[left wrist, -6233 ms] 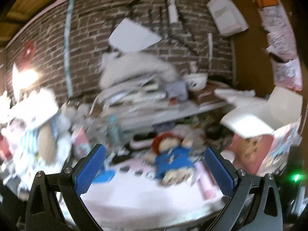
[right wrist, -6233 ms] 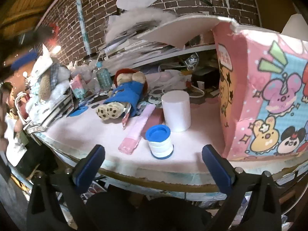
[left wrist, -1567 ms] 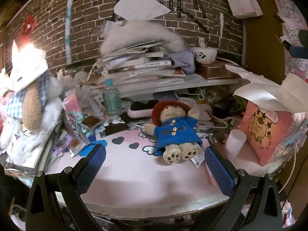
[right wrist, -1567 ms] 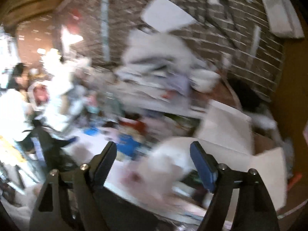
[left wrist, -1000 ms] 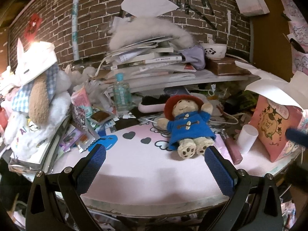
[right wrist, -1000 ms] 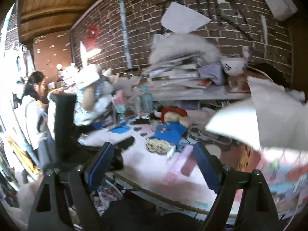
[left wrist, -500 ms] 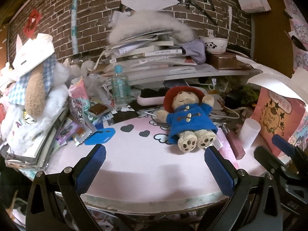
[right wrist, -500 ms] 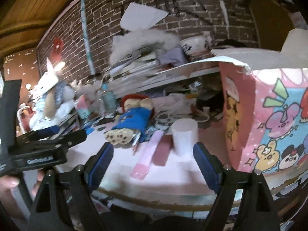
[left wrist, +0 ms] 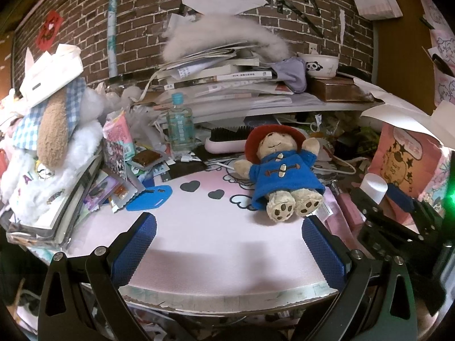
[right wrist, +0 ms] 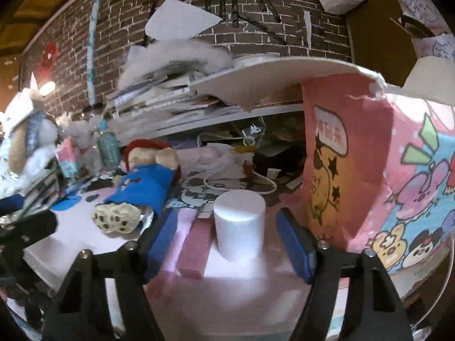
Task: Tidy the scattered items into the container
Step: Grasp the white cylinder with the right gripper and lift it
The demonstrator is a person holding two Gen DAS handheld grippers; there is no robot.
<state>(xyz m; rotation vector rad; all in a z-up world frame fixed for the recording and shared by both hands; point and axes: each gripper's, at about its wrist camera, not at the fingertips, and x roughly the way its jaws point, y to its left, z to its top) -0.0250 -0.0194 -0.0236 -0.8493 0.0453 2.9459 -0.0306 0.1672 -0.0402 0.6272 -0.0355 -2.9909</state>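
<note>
A teddy bear (left wrist: 284, 176) in a blue coat and red hat lies on its back on the pink table mat (left wrist: 216, 241). It also shows in the right wrist view (right wrist: 142, 193). A white cylinder (right wrist: 239, 224) stands upright beside two pink bars (right wrist: 196, 241). The pink cartoon-print container box (right wrist: 369, 176) stands at the right with its white flaps open. My right gripper (right wrist: 227, 241) is open, its fingers on either side of the white cylinder. My left gripper (left wrist: 227, 247) is open and empty above the mat's front edge.
A shelf with stacked books and papers (left wrist: 227, 85) runs along the brick wall behind. A plastic bottle (left wrist: 179, 125), a hairbrush (left wrist: 227, 139), snack packets (left wrist: 122, 153) and a large white plush (left wrist: 48, 142) crowd the left and back. A white cable (right wrist: 241, 182) lies behind the cylinder.
My right gripper has moved forward and closer to the white cylinder, which now sits between its fingers. The left gripper's view has barely shifted.
</note>
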